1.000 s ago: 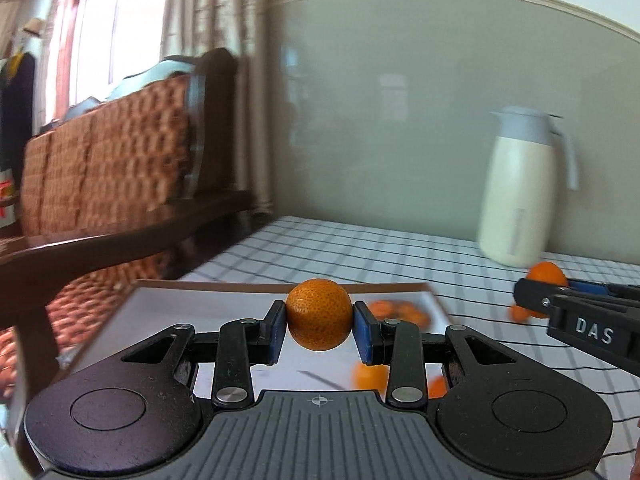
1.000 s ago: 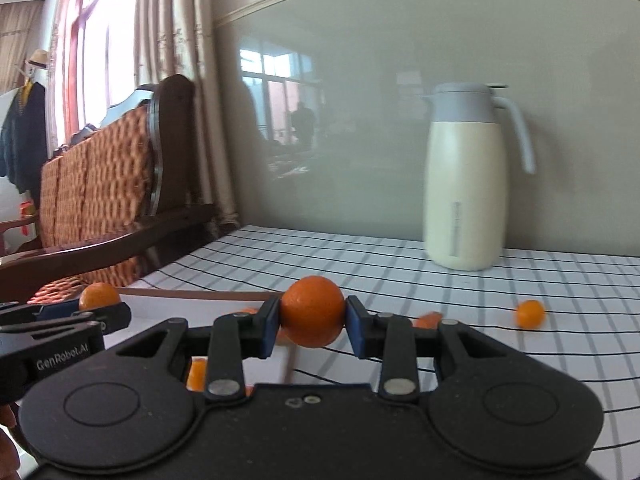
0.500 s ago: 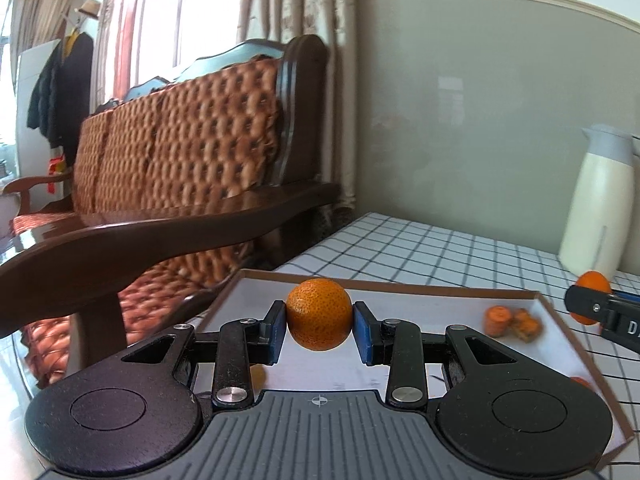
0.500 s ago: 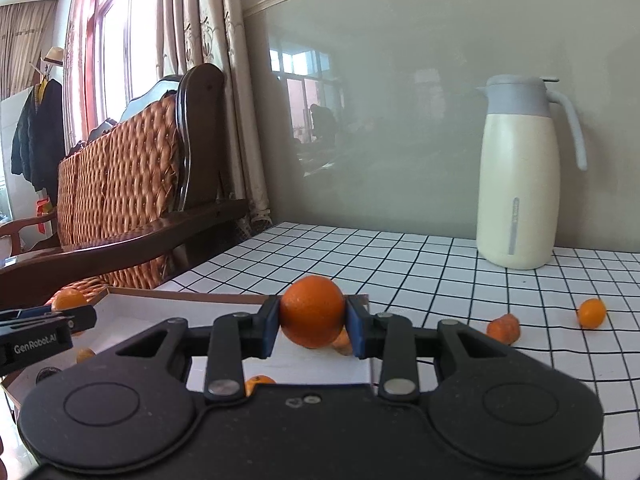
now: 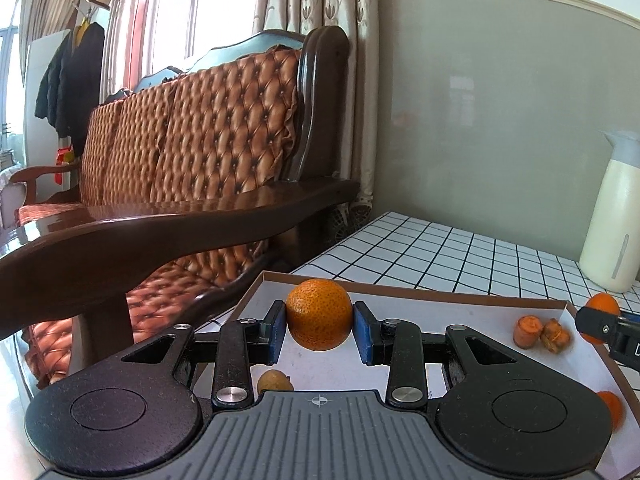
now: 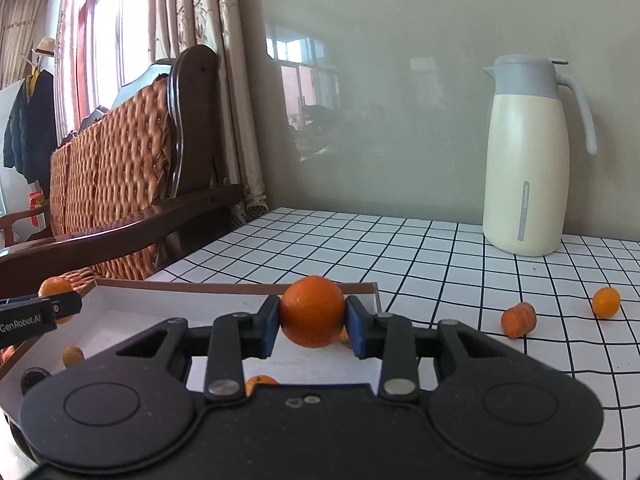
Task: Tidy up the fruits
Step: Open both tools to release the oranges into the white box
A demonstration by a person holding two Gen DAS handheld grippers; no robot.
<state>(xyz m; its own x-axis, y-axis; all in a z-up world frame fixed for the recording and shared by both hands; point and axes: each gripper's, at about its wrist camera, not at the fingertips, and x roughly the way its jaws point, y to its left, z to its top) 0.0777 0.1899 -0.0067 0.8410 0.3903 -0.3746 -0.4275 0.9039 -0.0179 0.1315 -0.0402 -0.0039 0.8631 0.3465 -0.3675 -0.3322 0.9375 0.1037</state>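
Left wrist view: jaws pinching orange (image 5: 319, 314), now nearer tray (image 5: 460, 295), sofa (image 5: 208, 128) larger.

place: home living room | cues: wooden sofa (image 5: 208, 152), curtains (image 5: 320, 8), thermos jug (image 6: 528, 152)

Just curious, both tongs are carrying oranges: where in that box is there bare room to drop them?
The box floor is bare in the middle, between the small brownish fruit and the two orange pieces in its far right corner. That corner is crowded.
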